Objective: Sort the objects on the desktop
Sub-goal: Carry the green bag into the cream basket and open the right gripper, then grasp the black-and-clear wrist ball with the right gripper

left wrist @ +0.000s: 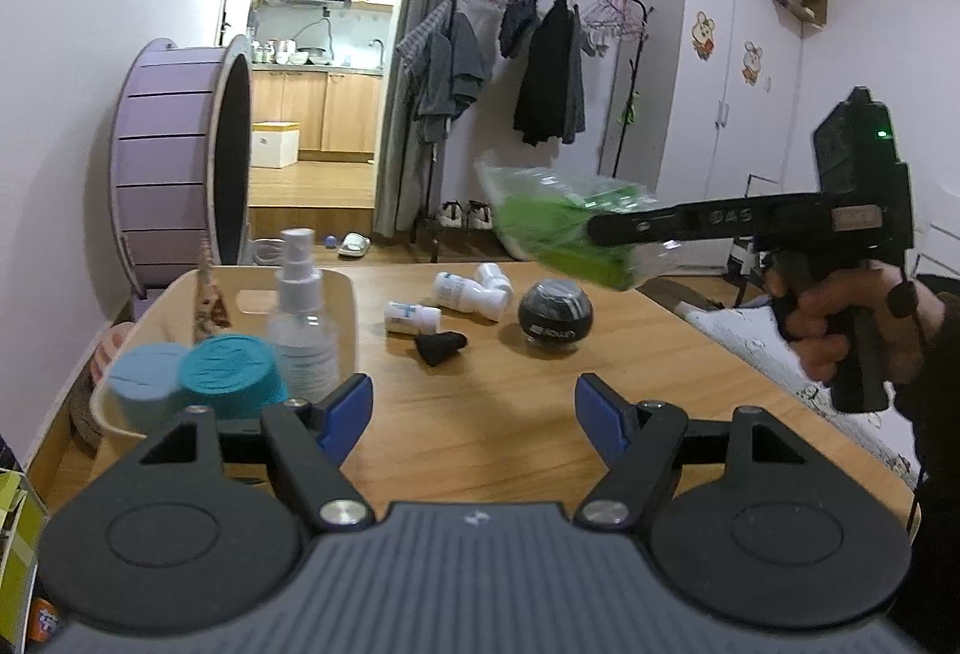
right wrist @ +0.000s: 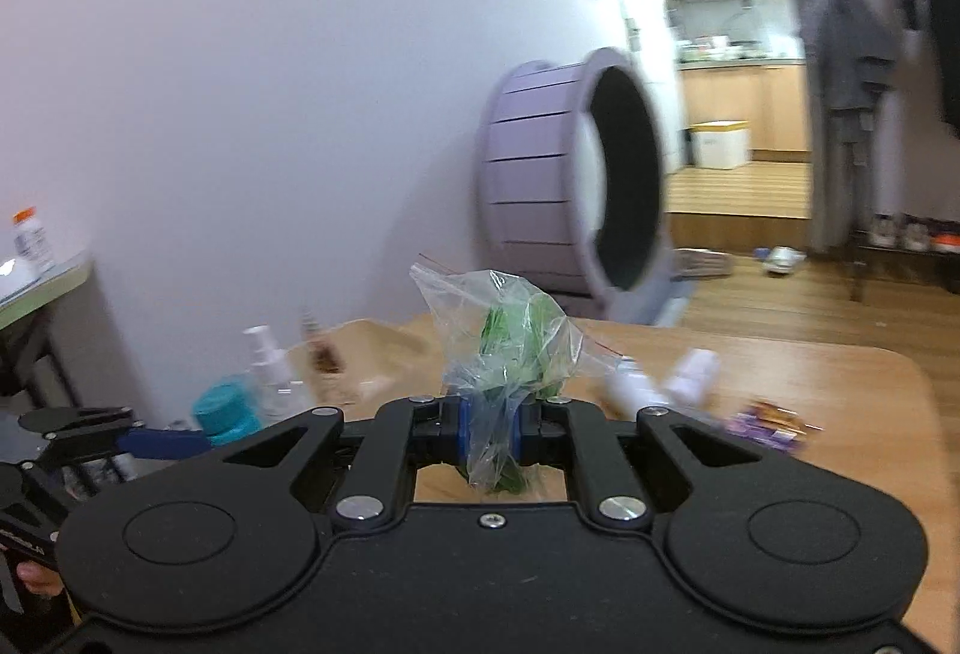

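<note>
My right gripper (right wrist: pixel 489 429) is shut on a clear plastic bag with green contents (right wrist: pixel 510 348), held up above the wooden table (right wrist: pixel 840 384). From the left wrist view that bag (left wrist: pixel 558 228) hangs in the air at the right, pinched by the right gripper (left wrist: pixel 600 228), which a hand holds. My left gripper (left wrist: pixel 471 414) is open over the table's near side, nothing between its blue pads. A beige tray (left wrist: pixel 345 294) at the left holds a spray bottle (left wrist: pixel 300 318), two teal caps (left wrist: pixel 231 372) and a brown packet (left wrist: pixel 207 300).
On the table lie several small white bottles (left wrist: pixel 468 288), a black ball-shaped object (left wrist: pixel 555 315), a small black piece (left wrist: pixel 441 345) and purple-orange packets (right wrist: pixel 768 423). A large purple wheel (left wrist: pixel 180 162) stands beyond the table's far left. A clothes rack (left wrist: pixel 540 72) stands behind.
</note>
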`<state>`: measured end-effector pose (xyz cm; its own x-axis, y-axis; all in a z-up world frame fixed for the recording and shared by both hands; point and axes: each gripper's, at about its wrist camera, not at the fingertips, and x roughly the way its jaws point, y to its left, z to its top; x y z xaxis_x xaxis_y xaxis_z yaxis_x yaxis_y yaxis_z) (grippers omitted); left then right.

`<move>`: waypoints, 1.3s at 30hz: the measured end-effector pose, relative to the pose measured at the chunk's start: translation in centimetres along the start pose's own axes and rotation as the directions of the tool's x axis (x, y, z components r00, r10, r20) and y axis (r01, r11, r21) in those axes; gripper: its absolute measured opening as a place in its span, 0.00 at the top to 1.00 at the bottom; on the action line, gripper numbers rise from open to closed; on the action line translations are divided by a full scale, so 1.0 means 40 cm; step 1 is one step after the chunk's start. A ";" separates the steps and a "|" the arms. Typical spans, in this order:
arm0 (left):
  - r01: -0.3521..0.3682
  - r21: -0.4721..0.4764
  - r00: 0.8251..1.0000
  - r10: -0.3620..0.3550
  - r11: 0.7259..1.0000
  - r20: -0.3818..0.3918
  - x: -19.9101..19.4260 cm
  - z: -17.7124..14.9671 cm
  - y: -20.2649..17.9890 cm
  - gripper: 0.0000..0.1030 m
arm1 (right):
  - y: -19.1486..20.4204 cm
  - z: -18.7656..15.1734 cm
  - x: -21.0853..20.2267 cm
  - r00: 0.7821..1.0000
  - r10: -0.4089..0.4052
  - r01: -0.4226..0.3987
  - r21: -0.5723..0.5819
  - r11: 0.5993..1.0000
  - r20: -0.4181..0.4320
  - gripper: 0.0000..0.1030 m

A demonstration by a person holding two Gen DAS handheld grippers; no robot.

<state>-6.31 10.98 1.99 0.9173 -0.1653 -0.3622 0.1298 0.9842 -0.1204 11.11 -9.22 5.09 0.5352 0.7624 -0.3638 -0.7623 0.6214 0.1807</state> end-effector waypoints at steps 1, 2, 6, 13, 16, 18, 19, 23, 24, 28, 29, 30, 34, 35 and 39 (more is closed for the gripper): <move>-0.005 -0.004 1.000 0.005 1.000 0.004 -0.007 0.000 0.007 0.29 | 0.016 0.009 0.023 1.000 0.019 -0.019 -0.013 1.000 -0.012 0.88; -0.010 -0.010 1.000 0.010 1.000 0.007 -0.014 0.000 0.014 0.29 | 0.031 0.017 0.046 0.999 0.037 -0.037 -0.022 0.999 -0.022 0.88; -0.028 -0.025 0.999 0.028 0.999 0.017 -0.032 0.000 0.037 0.29 | 0.073 0.055 0.137 0.993 0.110 -0.111 -0.032 0.993 -0.045 0.88; -0.055 -0.047 0.998 0.056 0.997 0.027 -0.052 -0.002 0.071 0.29 | 0.105 0.085 0.276 0.983 0.157 -0.162 -0.048 0.986 -0.090 0.88; -0.055 -0.046 0.998 0.056 0.997 0.024 -0.051 0.000 0.073 0.29 | 0.107 0.086 0.323 0.978 0.177 -0.181 -0.030 0.983 -0.108 0.86; -0.053 -0.045 0.998 0.054 0.998 0.025 -0.052 0.001 0.075 0.29 | 0.108 0.085 0.333 0.975 0.195 -0.199 -0.022 0.980 -0.107 0.76; -0.052 -0.047 0.998 0.053 0.998 0.025 -0.052 0.001 0.076 0.29 | 0.112 0.084 0.332 0.975 0.195 -0.199 -0.027 0.980 -0.104 0.70; -0.049 -0.050 0.998 0.051 0.998 0.024 -0.052 0.003 0.073 0.29 | 0.110 0.082 0.293 0.986 0.157 -0.159 -0.034 0.987 -0.062 0.40; -0.048 -0.050 0.998 0.049 0.998 0.025 -0.052 0.002 0.072 0.29 | 0.105 0.083 0.279 0.987 0.151 -0.153 -0.029 0.988 -0.054 0.40; -0.040 -0.044 0.999 0.041 0.998 0.027 -0.049 0.001 0.068 0.29 | 0.083 0.081 0.214 0.993 0.114 -0.115 -0.030 0.993 -0.034 0.40; -0.038 -0.043 0.999 0.039 0.998 0.027 -0.048 0.001 0.067 0.29 | 0.076 0.077 0.196 0.994 0.100 -0.101 -0.034 0.994 -0.033 0.40; -0.035 -0.041 0.999 0.036 0.999 0.026 -0.046 0.001 0.066 0.29 | 0.067 0.071 0.179 0.996 0.082 -0.083 -0.036 0.996 -0.032 0.40; -0.018 -0.033 1.000 0.019 0.999 0.022 -0.036 0.001 0.052 0.29 | 0.018 0.043 0.111 1.000 -0.006 0.005 -0.035 0.999 -0.025 0.40; -0.015 -0.030 1.000 0.016 0.999 0.019 -0.032 0.002 0.047 0.29 | 0.005 0.035 0.100 0.999 -0.027 0.027 -0.033 0.999 -0.025 0.40; 0.006 -0.015 1.000 -0.006 1.000 0.008 -0.012 0.002 0.025 0.29 | -0.043 -0.005 0.052 0.991 -0.133 0.132 -0.051 0.990 -0.029 0.40</move>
<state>-6.57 12.06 2.12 0.9196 -0.1703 -0.3540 0.1293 0.9822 -0.1366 13.45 -8.74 3.84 0.6214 0.6673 -0.4105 -0.7029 0.7063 0.0841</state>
